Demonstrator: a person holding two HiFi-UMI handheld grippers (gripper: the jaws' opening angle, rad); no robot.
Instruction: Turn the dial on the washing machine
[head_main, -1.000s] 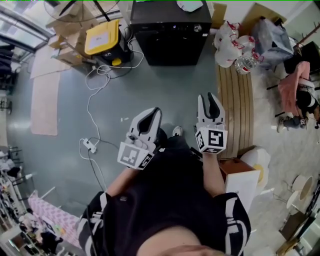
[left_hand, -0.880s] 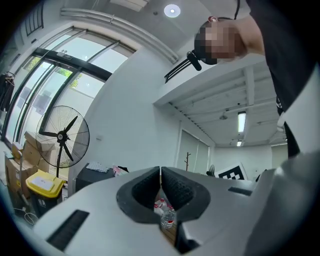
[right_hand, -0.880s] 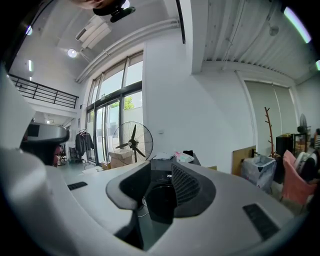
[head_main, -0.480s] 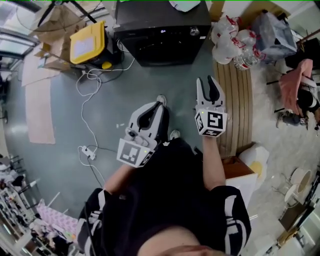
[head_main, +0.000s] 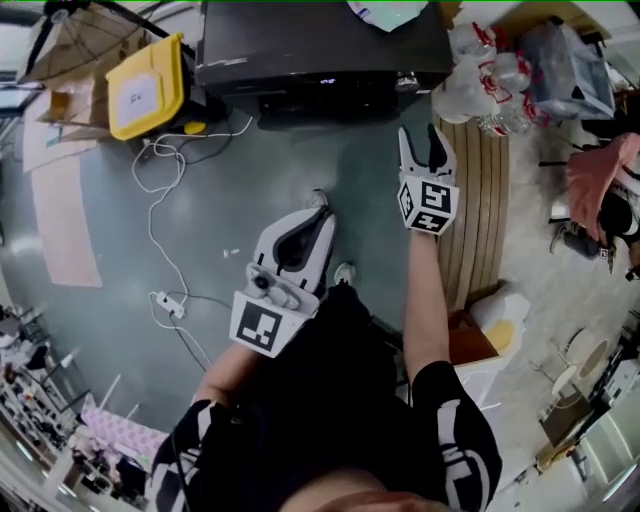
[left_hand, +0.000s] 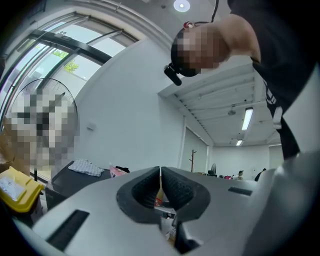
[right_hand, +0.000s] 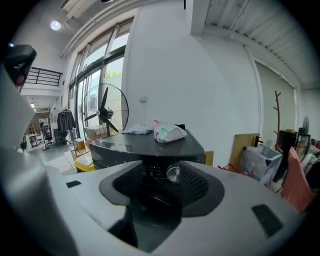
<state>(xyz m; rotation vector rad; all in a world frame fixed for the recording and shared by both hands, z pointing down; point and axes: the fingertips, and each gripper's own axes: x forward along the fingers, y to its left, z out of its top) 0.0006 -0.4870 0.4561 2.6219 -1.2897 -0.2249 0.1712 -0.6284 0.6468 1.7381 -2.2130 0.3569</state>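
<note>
The black washing machine (head_main: 320, 45) stands at the top of the head view, its silver dial (head_main: 404, 84) at the front panel's right end. My right gripper (head_main: 422, 142) is held out toward it, a short way off, and its jaws are opening with nothing between them. In the right gripper view the dial (right_hand: 173, 173) shows between the fingers of the right gripper (right_hand: 161, 180), nearer the right finger, on the machine's (right_hand: 145, 142) front. My left gripper (head_main: 312, 222) hangs back over the floor, shut and empty; in its own view the left gripper (left_hand: 160, 172) points up at the room.
A yellow-lidded box (head_main: 145, 85) sits left of the machine, with white cables (head_main: 160, 200) and a power strip (head_main: 165, 300) on the floor. A slatted wooden bench (head_main: 480, 200) and bagged bottles (head_main: 480, 80) stand at the right. A cloth bundle (right_hand: 167, 131) lies on the machine; a fan (right_hand: 104, 112) stands behind.
The person has stepped closer to the washing machine. The right gripper has reached forward toward its front and its jaws have spread. The left gripper stays shut and low.
</note>
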